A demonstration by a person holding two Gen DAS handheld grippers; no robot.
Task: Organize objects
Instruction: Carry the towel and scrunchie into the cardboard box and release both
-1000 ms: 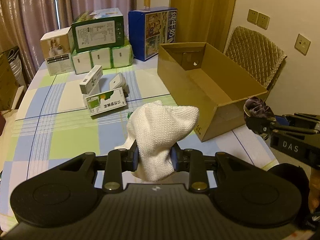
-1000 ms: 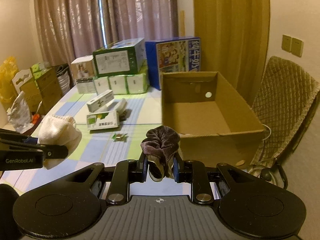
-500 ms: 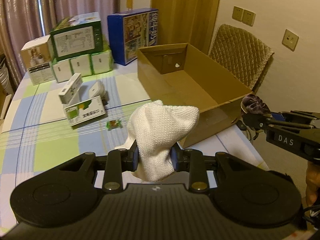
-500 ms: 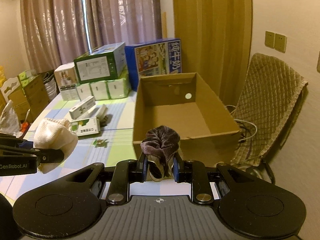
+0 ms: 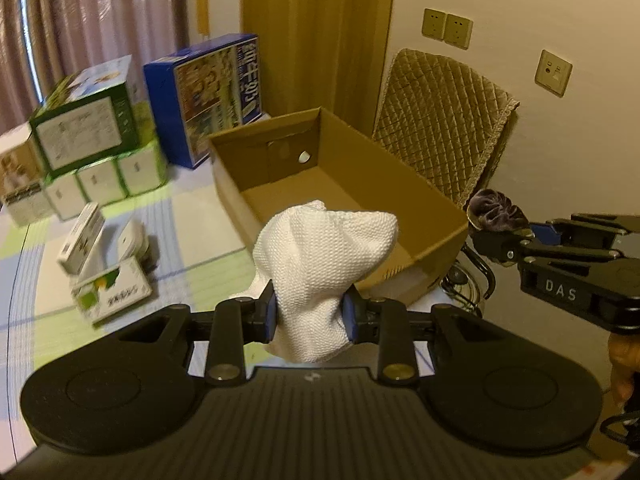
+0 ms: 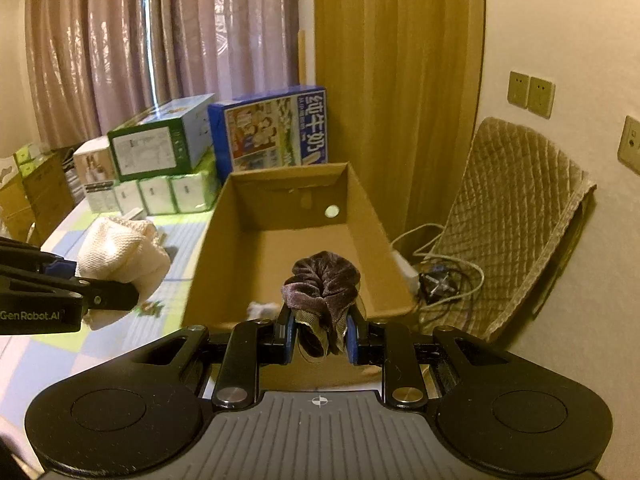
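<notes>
My left gripper (image 5: 309,314) is shut on a white knitted cloth (image 5: 320,256), held in the air near the front left corner of the open cardboard box (image 5: 432,196). My right gripper (image 6: 320,338) is shut on a dark purple velvet scrunchie (image 6: 322,284), just in front of the box's near wall (image 6: 208,280). In the left wrist view the scrunchie (image 5: 496,210) and right gripper (image 5: 486,236) hover at the box's front right corner. The right wrist view shows the white cloth (image 6: 120,250) and left gripper (image 6: 136,296) left of the box. The box floor looks bare.
Small white and green cartons (image 5: 112,290) lie on the checked tablecloth (image 5: 188,216) left of the box. Stacked boxes (image 5: 84,128) and a blue carton (image 5: 204,96) stand at the back. A quilted chair (image 6: 516,216) and cables (image 6: 444,280) are right of the table.
Both grippers have moved right and forward toward the cardboard box, still holding their items. The box now fills the middle of both views; the small cartons have slid left.
</notes>
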